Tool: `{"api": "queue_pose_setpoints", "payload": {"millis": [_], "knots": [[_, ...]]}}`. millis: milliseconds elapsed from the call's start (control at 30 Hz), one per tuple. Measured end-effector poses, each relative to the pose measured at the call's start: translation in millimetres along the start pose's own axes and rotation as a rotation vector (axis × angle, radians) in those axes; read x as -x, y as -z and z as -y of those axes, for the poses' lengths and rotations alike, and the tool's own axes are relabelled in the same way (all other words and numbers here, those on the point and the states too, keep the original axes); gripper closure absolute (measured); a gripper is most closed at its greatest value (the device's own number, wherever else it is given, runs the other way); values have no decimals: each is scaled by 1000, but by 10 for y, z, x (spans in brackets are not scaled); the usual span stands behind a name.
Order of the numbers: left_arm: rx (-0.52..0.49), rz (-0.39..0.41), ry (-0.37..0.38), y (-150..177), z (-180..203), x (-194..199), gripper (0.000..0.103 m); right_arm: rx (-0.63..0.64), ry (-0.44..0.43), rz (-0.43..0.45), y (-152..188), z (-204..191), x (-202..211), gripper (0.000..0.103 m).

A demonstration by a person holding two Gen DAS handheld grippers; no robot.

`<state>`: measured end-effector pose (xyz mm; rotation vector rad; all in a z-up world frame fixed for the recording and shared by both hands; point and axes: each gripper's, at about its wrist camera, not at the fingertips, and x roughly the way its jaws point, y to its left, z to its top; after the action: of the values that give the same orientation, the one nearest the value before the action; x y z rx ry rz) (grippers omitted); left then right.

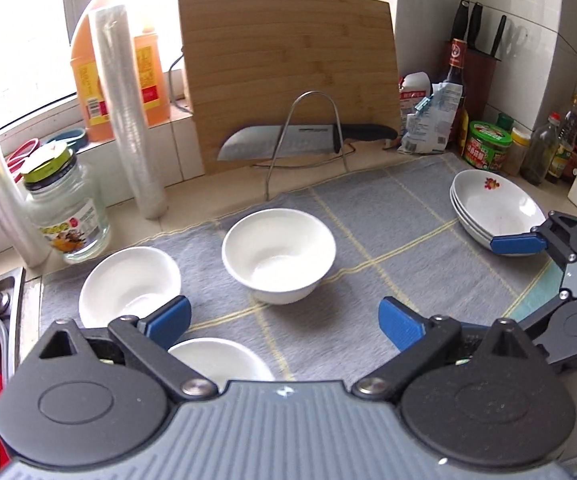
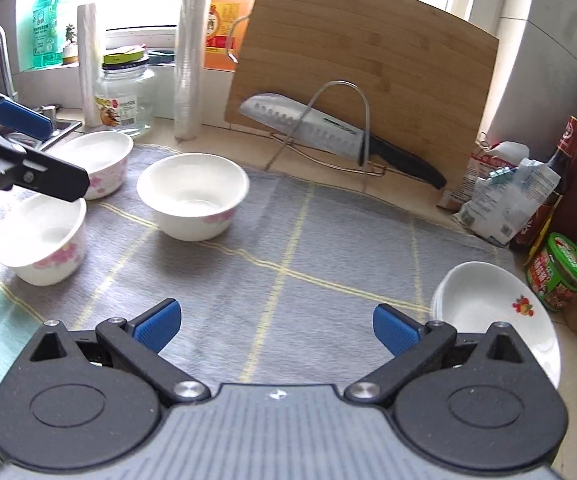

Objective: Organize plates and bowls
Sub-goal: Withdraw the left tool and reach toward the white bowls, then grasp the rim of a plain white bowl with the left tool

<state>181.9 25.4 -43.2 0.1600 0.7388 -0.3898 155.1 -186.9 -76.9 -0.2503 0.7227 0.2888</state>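
Both grippers, left gripper (image 1: 284, 322) and right gripper (image 2: 276, 326), are wide apart and hold nothing. Three white bowls (image 1: 279, 254) sit apart on the gray cloth (image 2: 288, 240). Stacked plates (image 2: 496, 320), maybe three, sit by the right edge.
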Motion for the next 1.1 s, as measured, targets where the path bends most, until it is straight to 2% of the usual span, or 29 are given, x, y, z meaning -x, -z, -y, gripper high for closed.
{"api": "queue_pose_setpoints", "payload": {"millis": [167,367,533,700,833,1000,1100], "knots": [[39,-7,23,231,-318,69,3,48,-41,-4,-28,-385,-35,0],[106,-56,11,461,-657,22,3,100,-93,-16,-76,-756,-168,0],[121,-60,6,515,-795,-1,3,113,-81,-16,-127,-883,-278,0],[119,-55,42,367,-788,-106,3,90,-75,-23,-183,-813,-433,0],[74,-61,85,136,-712,-290,3,109,-51,-21,-217,-711,-587,0],[22,-131,146,-187,-582,-639,4,104,-50,-29,-288,-572,-777,0],[39,-177,185,-337,-564,-866,4,104,-52,-28,-322,-522,-877,0]]}}
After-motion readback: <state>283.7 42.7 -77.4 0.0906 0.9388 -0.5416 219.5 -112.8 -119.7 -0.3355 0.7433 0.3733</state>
